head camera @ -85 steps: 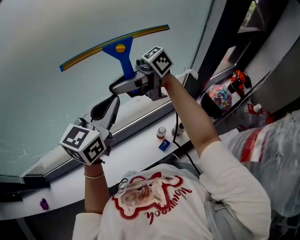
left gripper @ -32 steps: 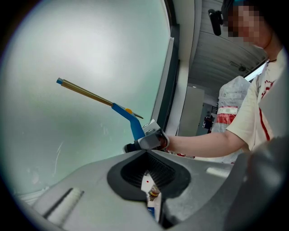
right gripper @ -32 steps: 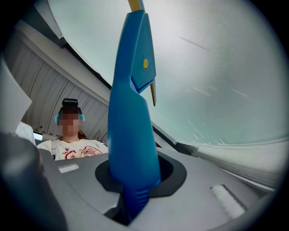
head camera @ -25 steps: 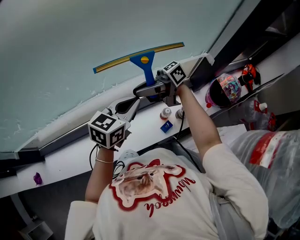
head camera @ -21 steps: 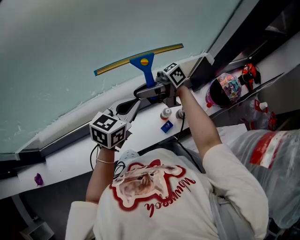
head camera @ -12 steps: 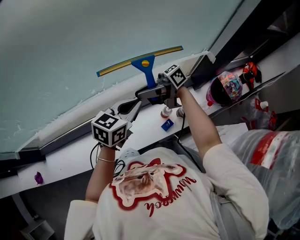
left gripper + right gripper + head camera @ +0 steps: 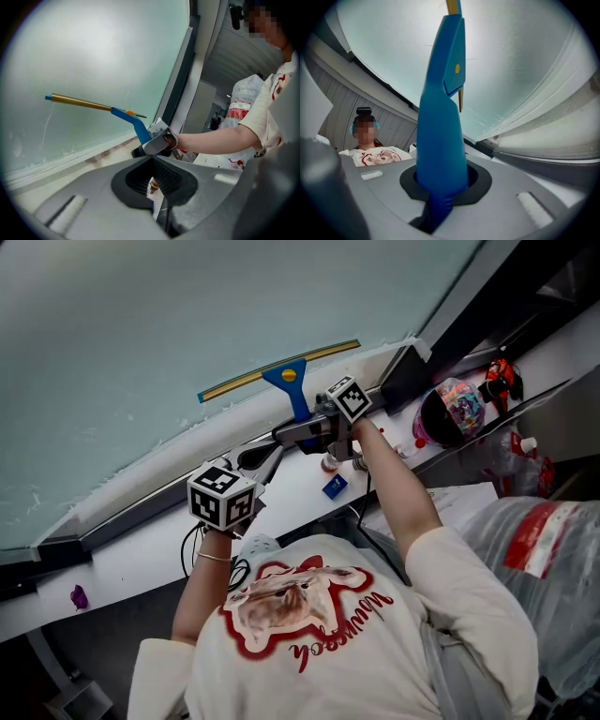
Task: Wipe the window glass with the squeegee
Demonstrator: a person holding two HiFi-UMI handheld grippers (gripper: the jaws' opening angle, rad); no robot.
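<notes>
Squeegee: tapered blue plastic handle in right hand-held gripper's tightening pinch, thin yellow blade.

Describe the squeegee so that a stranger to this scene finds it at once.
Look at the large window glass. Near its lower edge, above the white sill, the squeegee rests on the pane, its handle in the right tool, whose jaws have just been closing on it. Nothing else has a bright blue handle, a yellow dot and a long thin blade.

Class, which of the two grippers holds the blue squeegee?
The right gripper: its jaws have just been closing further on the squeegee handle; the left gripper, lower, is shut and empty.
</notes>
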